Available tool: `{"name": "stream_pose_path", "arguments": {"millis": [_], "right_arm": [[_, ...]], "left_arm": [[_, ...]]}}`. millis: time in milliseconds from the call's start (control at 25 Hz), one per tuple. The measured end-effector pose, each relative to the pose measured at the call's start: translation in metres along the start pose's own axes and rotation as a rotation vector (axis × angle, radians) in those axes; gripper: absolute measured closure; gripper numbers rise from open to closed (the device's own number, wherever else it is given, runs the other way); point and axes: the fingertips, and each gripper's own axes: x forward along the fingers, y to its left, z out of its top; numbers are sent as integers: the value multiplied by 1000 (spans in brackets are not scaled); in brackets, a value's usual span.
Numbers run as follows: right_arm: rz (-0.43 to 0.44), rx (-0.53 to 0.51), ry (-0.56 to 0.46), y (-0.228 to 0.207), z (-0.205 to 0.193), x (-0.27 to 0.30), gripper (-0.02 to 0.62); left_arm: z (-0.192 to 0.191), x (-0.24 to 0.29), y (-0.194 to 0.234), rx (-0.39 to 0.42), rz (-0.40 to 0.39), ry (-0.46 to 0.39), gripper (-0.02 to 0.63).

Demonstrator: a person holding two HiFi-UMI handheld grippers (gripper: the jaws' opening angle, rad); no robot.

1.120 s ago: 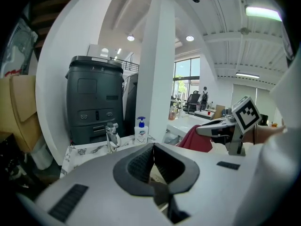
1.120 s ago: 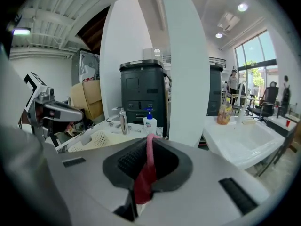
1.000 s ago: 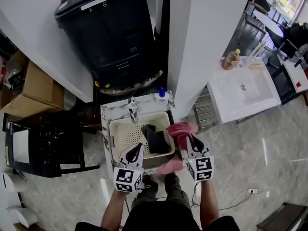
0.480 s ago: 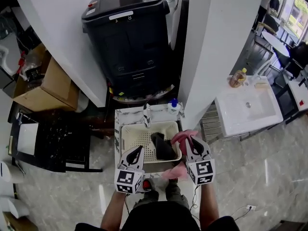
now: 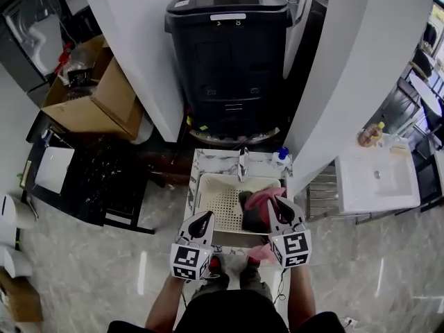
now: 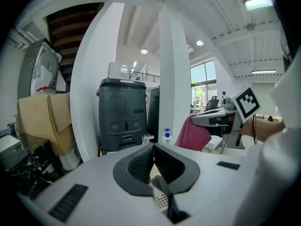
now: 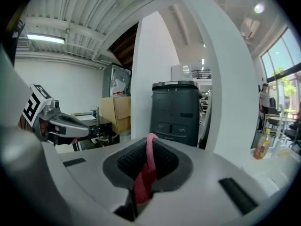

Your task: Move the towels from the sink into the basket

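My right gripper [image 5: 279, 209] is shut on a pink towel [image 5: 261, 198]. The cloth bunches over the right side of the cream perforated basket [image 5: 211, 201], and its tail hangs down in front of the counter. In the right gripper view the pink towel [image 7: 148, 160] is pinched between the pads. A dark towel [image 5: 250, 215] lies inside the basket. My left gripper [image 5: 202, 221] hovers at the basket's near left corner, shut with nothing in it. The left gripper view shows my left gripper [image 6: 153, 148] with pads together, and the pink towel [image 6: 193, 135] to its right.
The basket sits on a small marbled sink counter [image 5: 202, 164] with a faucet [image 5: 243, 164] and a blue-capped bottle [image 5: 281, 155]. Behind it stand a large black bin [image 5: 232, 47] and white pillars. A cardboard box [image 5: 90, 103], a black cart [image 5: 104, 179] and a white basin [image 5: 378, 179] flank it.
Both grippers have risen and moved forward. The pink towel went from beside the basket's right rim to over its right side. The head view has swung, showing more of the left.
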Motion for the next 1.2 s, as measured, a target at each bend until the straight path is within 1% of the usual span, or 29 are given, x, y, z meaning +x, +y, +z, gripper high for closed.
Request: {"name": "stream_pose_path", "arguments": {"millis": [280, 560, 920, 1200], "right_arm": [[130, -8, 28, 47, -4, 34, 548], [218, -23, 69, 85, -20, 64, 546], [284, -29, 168, 117, -63, 95, 546], [327, -38, 243, 133, -100, 118, 546]], "left_arm": [[-16, -24, 30, -46, 84, 8, 598], [-41, -39, 58, -99, 151, 33, 598], [-71, -42, 82, -151, 191, 66, 598], [-101, -36, 95, -192, 210, 106, 598]]}}
